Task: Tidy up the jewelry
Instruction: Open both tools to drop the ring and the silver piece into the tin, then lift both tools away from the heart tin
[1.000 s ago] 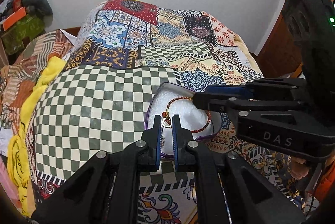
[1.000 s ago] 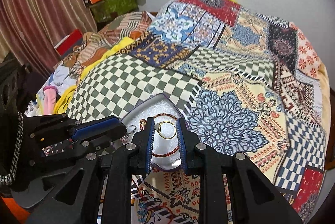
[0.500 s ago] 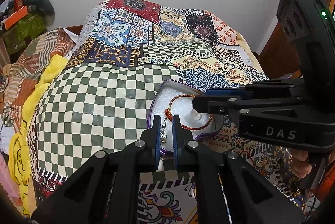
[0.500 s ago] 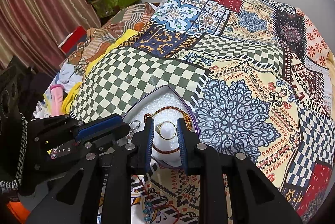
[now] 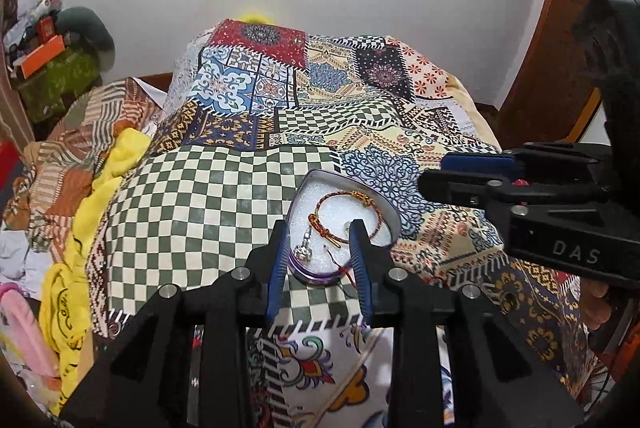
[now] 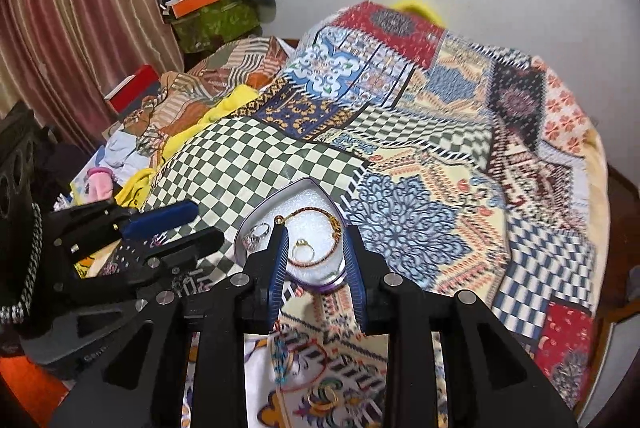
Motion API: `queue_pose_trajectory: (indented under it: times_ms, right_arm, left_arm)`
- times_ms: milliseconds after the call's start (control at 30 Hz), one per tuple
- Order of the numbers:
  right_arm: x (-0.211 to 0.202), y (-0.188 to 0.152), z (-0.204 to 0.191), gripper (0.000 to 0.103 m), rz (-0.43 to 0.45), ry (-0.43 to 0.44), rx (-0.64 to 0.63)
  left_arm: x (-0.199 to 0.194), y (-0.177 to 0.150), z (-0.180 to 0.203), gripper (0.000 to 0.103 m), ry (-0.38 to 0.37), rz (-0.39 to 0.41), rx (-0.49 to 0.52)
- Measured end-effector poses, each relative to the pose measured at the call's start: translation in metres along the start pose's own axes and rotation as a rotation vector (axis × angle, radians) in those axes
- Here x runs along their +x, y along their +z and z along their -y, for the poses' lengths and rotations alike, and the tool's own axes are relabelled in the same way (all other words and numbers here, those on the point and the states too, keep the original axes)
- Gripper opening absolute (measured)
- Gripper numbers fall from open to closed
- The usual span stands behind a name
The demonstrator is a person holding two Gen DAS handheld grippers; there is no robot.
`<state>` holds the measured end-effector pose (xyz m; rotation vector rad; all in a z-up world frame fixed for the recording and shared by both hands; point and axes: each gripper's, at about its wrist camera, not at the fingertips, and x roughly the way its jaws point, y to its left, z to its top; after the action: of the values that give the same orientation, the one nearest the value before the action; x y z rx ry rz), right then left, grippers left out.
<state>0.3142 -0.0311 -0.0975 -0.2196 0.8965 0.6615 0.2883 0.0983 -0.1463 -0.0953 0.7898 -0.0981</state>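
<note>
A heart-shaped tin [image 5: 384, 199] [image 6: 280, 201] with white foam lies on the patchwork bedspread. In it lie a red cord bracelet [image 5: 340, 216] [image 6: 320, 232], a silver ring [image 5: 303, 251] [image 6: 256, 234] and a gold ring [image 6: 303, 247]. My left gripper [image 5: 320, 234] is open and empty, just above the tin's near end, with the silver ring between its fingers. My right gripper [image 6: 314, 238] is open and empty, fingers either side of the gold ring. Another gold ring [image 6: 325, 396] lies on the bedspread near me.
The bed [image 5: 224, 195] fills the view, with a yellow cloth [image 5: 116, 167] and heaped clothes [image 6: 132, 147] at its left edge. A cluttered green box [image 6: 216, 15] stands by the far wall. A dark wooden door [image 5: 560, 27] is at the right.
Both grippers have opened. The silver ring left the left gripper and the gold ring left the right gripper; both now lie in the tin. Both grippers drew back a little.
</note>
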Motion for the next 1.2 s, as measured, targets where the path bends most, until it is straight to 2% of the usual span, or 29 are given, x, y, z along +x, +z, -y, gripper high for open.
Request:
queue_pose_trajectory:
  times_ms: [133,167,267,500,667,900,1200]
  right_arm:
    - [-0.023,-0.01,-0.004,0.043,0.049,-0.04,-0.012]
    - [-0.028,-0.012,-0.005,0.044,0.061,-0.046,-0.015]
    - [-0.042,-0.019,-0.008,0.045,0.083,-0.053,-0.015]
    - [-0.07,-0.04,-0.01,0.045,0.125,-0.084,-0.017]
    - [-0.084,-0.058,-0.002,0.045,0.134,-0.101,-0.001]
    - [-0.09,-0.082,0.016,0.045,0.116,-0.144,0.03]
    - [-0.055,-0.119,0.033,0.045,-0.018,-0.108,0.047]
  left_arm:
    - [-0.016,-0.004,0.007,0.03,0.016,0.009,0.013]
    - [-0.02,-0.006,0.009,0.032,0.018,0.011,0.015]
    - [-0.033,-0.01,0.014,0.038,0.022,0.017,0.022]
    - [-0.055,-0.024,0.026,0.039,0.009,0.016,0.024]
    - [-0.057,-0.037,0.04,0.039,-0.011,-0.015,0.03]
    - [-0.046,-0.058,0.064,0.039,-0.032,-0.067,0.062]
    - [-0.023,-0.085,0.08,0.039,-0.054,-0.136,0.074]
